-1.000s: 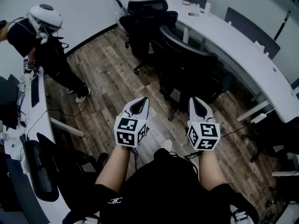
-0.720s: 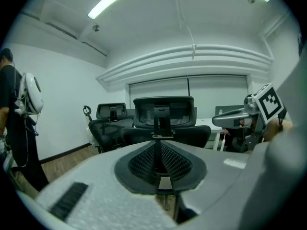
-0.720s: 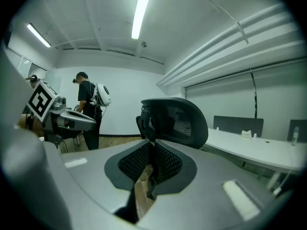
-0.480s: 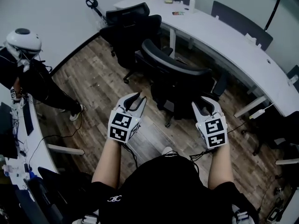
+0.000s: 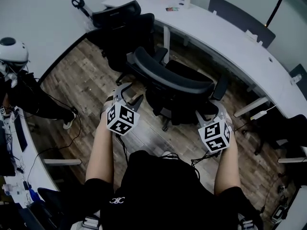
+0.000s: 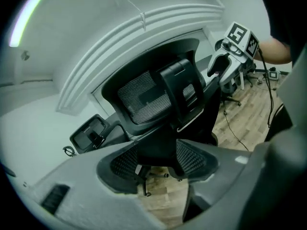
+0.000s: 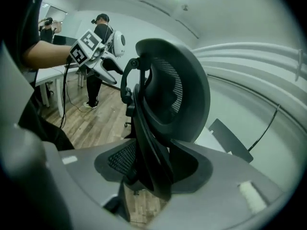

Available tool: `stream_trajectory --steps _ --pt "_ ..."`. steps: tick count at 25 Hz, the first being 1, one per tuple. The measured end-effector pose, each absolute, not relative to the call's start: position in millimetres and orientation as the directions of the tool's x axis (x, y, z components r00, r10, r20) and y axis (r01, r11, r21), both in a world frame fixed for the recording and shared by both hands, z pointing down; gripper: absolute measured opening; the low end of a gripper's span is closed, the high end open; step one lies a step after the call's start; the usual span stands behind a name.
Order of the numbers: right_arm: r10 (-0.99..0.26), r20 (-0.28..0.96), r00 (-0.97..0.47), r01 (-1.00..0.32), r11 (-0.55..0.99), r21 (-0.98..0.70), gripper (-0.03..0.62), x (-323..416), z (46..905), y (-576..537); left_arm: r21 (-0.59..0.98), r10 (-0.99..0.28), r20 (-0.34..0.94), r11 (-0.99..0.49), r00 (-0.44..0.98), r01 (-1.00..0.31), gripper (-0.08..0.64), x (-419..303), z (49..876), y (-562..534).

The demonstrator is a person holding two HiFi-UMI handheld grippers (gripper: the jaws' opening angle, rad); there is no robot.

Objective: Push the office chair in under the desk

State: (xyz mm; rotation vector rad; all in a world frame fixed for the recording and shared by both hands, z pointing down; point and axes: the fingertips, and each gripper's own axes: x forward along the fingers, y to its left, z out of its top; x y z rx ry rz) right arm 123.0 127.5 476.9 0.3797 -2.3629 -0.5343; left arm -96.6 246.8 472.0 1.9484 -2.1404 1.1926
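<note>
The black office chair (image 5: pixel 172 87) stands with its back toward me, in front of the curved white desk (image 5: pixel 230 40). My left gripper (image 5: pixel 127 91) is at the left end of the backrest rim and my right gripper (image 5: pixel 214 110) is at the right end. In the left gripper view the mesh backrest (image 6: pixel 153 95) fills the middle; the left gripper (image 6: pixel 156 162) has just been opening, with a dark chair part in the gap. In the right gripper view the backrest's edge (image 7: pixel 148 143) runs between the jaws of the right gripper (image 7: pixel 158 169), which have also just been opening.
A second black chair (image 5: pixel 122 28) stands beyond, to the left of the first. A person with a white helmet (image 5: pixel 12 51) is at the left by another desk (image 5: pixel 26 143). Dark panels (image 5: pixel 240 18) line the curved desk. A power strip (image 5: pixel 261 114) and cables lie on the wooden floor.
Both grippers have moved forward from in front of my body to the two ends of the chair's backrest, rolled, and gone from shut to open. The chair now sits nearer in view.
</note>
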Motion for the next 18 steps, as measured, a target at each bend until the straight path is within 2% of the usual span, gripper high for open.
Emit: stream_trajectory --steps 8,18 --pt "-0.447 0.606 -0.658 -0.152 0.867 0.474 0.238 104.0 487.2 105.1 -0.509 -0.823 0.551 -0.198 -0.14 -0.838 0.272 -161.2 481.3 199.6" --pt "-0.469 0.662 -0.585 -0.239 0.879 0.412 0.222 109.1 491.9 105.7 -0.455 -0.777 0.628 -0.401 0.032 -0.795 0.284 -187.3 496.9 168.5"
